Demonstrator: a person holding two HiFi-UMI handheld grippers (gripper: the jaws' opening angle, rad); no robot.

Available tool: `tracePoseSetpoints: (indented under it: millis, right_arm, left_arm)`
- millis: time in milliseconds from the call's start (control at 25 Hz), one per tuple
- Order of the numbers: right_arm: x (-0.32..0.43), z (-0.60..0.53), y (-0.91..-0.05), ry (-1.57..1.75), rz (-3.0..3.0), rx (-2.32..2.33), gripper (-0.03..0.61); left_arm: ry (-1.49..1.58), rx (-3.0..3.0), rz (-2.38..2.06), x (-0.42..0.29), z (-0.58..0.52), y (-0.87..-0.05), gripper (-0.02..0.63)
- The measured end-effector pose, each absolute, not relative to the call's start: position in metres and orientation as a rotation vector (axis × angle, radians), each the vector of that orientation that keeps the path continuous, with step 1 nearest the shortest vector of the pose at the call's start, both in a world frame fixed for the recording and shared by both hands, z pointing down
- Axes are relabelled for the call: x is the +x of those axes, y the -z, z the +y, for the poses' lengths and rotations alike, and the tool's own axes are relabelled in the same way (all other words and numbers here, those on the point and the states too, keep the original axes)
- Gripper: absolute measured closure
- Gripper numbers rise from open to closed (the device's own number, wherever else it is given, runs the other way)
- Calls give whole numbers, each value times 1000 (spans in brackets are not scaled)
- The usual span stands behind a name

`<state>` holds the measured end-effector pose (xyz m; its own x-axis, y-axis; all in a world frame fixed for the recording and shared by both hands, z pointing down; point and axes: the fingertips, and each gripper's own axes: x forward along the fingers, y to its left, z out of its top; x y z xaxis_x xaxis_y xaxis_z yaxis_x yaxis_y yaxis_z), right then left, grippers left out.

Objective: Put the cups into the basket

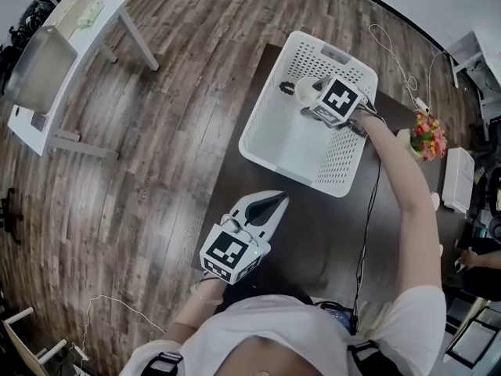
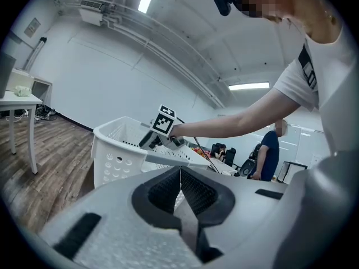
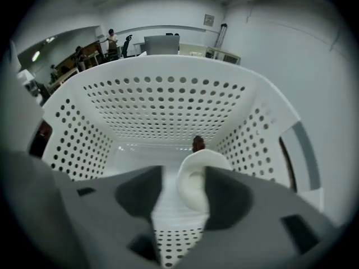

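Observation:
A white perforated basket (image 1: 270, 135) stands on the dark table (image 1: 313, 225). In the right gripper view a white cup (image 3: 196, 175) lies on its side on the basket's floor (image 3: 140, 150), near the right wall, with a small brown thing just behind it. My right gripper (image 3: 182, 179) hangs over it, pointing steeply down into the basket; its jaws stand apart and the left pad is clear of the cup. In the head view the right gripper (image 1: 296, 91) is above the basket's far end. My left gripper (image 1: 275, 200) rests low over the table's near left corner, shut and empty.
A pot of red and yellow flowers (image 1: 427, 135) and a white box (image 1: 456, 177) sit at the table's right end. A black cable (image 1: 368, 210) runs along the right arm. White side tables (image 1: 70, 61) stand on the wooden floor to the left. People stand in the background.

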<state>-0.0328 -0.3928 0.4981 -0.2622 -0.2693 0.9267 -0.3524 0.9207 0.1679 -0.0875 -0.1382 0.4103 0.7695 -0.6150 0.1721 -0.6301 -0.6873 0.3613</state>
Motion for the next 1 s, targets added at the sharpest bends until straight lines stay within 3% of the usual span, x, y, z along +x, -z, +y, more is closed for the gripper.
tracePoseSetpoints:
  millis: [40, 80, 480, 1000]
  right_arm:
    - [-36, -395, -492, -24, -1872, 506, 533]
    - [-41, -396, -486, 31, -1894, 540, 568]
    - [-90, -340, -410, 45, -2170, 778, 568]
    - [-33, -236, -306, 21, -2441, 1226, 568]
  left_arm:
    - [-56, 2567, -951, -87, -137, -409, 601]
    - [-59, 2570, -957, -87, -136, -409, 601]
    - [-64, 2575, -1037, -100, -141, -398, 601]
    - [-73, 2674, -1035, -63, -134, -366, 601]
